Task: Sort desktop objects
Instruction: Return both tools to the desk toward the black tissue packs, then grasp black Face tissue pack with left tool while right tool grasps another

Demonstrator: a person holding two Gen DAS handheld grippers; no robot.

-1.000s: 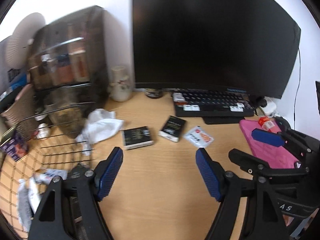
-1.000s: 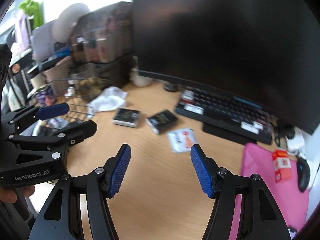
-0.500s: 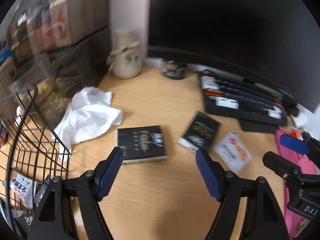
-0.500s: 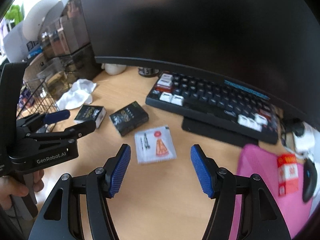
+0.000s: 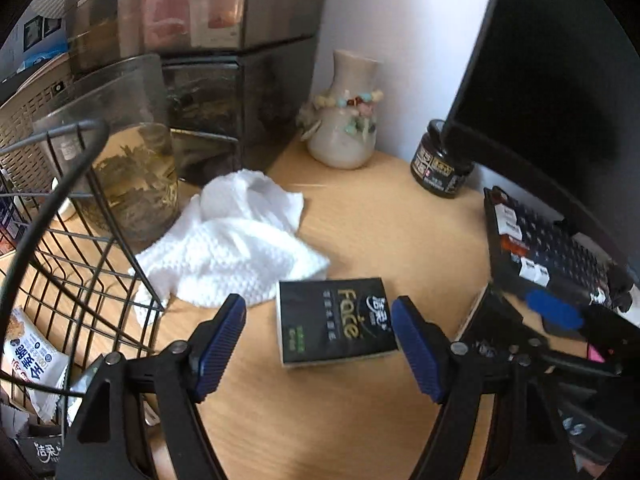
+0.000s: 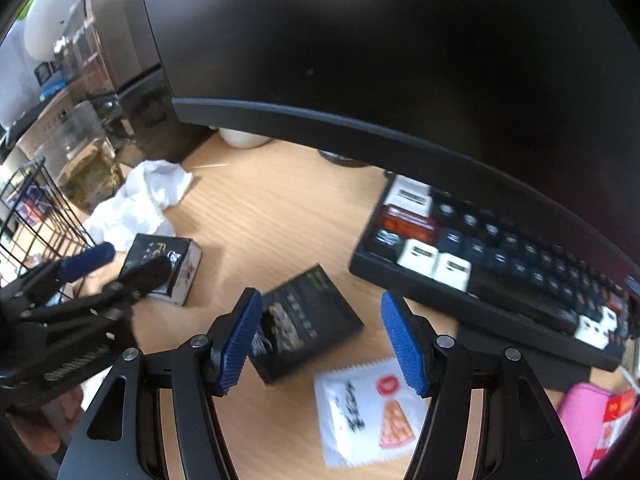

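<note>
A black tissue pack marked "Face" [image 5: 336,322] lies flat on the wooden desk. My left gripper [image 5: 320,346] hovers over it, open, one blue pad on either side and clear of it. That pack [image 6: 164,268] and the left gripper [image 6: 92,276] also show at the left of the right wrist view. A second black pack [image 6: 308,320] lies skewed near the keyboard. My right gripper [image 6: 320,344] stands open over it, its left pad close to the pack's edge. A white sachet with a pizza picture [image 6: 368,408] lies just in front.
A black wire basket [image 5: 60,240] holding snack packets [image 5: 28,356] stands left. A crumpled white cloth [image 5: 236,240], a jar of tea [image 5: 120,176], a vase [image 5: 344,120] and a dark jar [image 5: 440,164] sit behind. The keyboard [image 6: 500,264], monitor and pink pad [image 6: 588,408] fill the right.
Both grippers have come forward and down over the desk. The left one rolled and now straddles the "Face" pack; the right one now straddles the second black pack. Neither opening changed.
</note>
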